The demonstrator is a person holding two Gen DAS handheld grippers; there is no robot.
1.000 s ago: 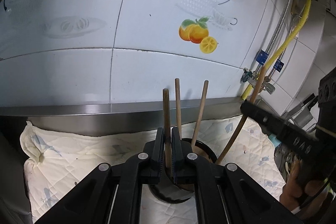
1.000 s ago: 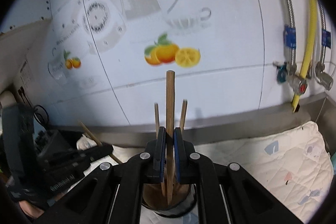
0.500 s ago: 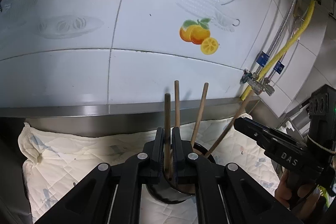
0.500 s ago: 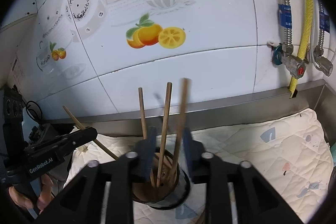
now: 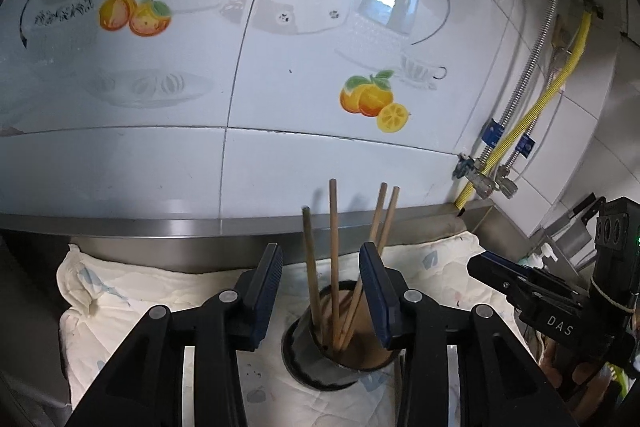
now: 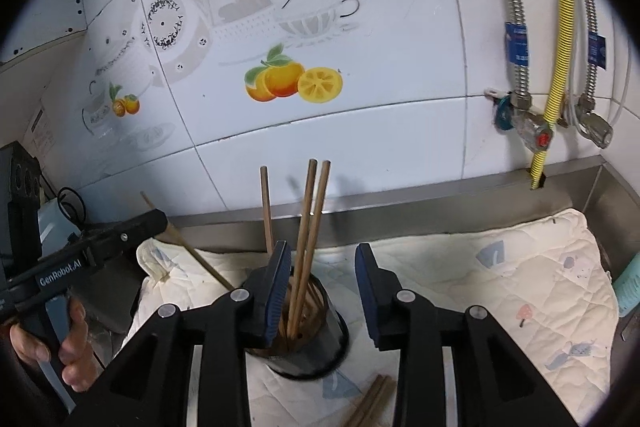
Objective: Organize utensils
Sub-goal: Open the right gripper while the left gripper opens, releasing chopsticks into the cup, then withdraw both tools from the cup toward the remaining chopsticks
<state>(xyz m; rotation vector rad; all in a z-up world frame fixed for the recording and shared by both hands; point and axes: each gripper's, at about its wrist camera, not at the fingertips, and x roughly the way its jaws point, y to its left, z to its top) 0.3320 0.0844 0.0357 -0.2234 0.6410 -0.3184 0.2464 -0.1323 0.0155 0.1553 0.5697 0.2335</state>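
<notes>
Now, in the left wrist view, the left gripper (image 5: 320, 291) has just let its jaws spread moderately wide, freeing the chopstick (image 5: 312, 267) it pinched a second ago; that stick stands in the dark holder (image 5: 320, 367) on the quilted cloth (image 5: 120, 307) near the counter's back edge. In the right wrist view the right gripper (image 6: 322, 287) has likewise parted, empty, its stick dropped in; two more chopsticks (image 6: 372, 403) lie on the cloth, probably next

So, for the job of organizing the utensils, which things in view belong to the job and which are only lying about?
Belong to the job:
- chopsticks standing in the dark holder
- loose chopsticks on the quilted cloth
- left gripper and right gripper, both open

Only lying about:
- yellow hose
- valves
- teal container
</notes>
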